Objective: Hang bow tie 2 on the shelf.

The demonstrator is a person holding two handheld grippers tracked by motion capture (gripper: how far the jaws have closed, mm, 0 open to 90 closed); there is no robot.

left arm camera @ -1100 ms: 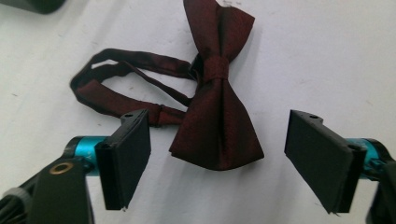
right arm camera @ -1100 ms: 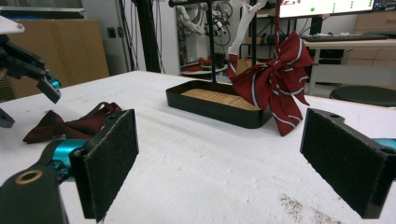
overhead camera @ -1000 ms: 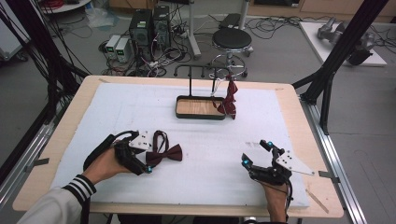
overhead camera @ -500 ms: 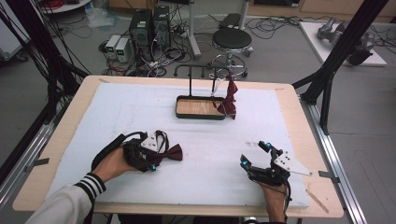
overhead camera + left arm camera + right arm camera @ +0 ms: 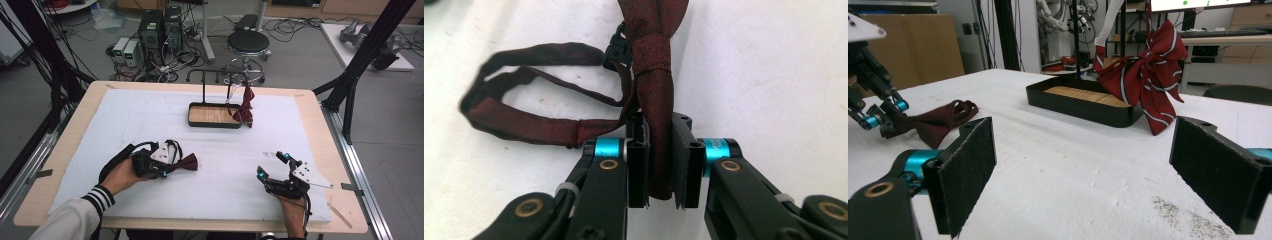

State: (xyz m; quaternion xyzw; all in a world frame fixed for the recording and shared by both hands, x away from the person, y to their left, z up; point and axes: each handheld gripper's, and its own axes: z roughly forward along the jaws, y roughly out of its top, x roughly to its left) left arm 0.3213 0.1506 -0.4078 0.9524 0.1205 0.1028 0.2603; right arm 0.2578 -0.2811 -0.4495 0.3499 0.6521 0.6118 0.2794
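Observation:
A dark red bow tie (image 5: 185, 162) lies on the white mat at the front left. My left gripper (image 5: 167, 170) has just been closing on it and is now shut on one wing of the bow tie (image 5: 651, 65), the pads pressing from both sides. Its strap loop (image 5: 524, 120) lies flat to the side. My right gripper (image 5: 272, 165) rests at the front right, open, with nothing between its pads (image 5: 968, 170). From the right gripper view, the left gripper (image 5: 873, 112) and the bow tie (image 5: 940, 122) sit at the far left.
A black tray with a wooden floor (image 5: 212, 116) stands at the back centre and carries a black rack (image 5: 205, 80). A red striped bow (image 5: 246, 107) hangs from the rack at the tray's right end. White mat (image 5: 300, 125) covers the table.
My left gripper has moved right onto the bow tie and closed on its wing. The right gripper has stayed where it was.

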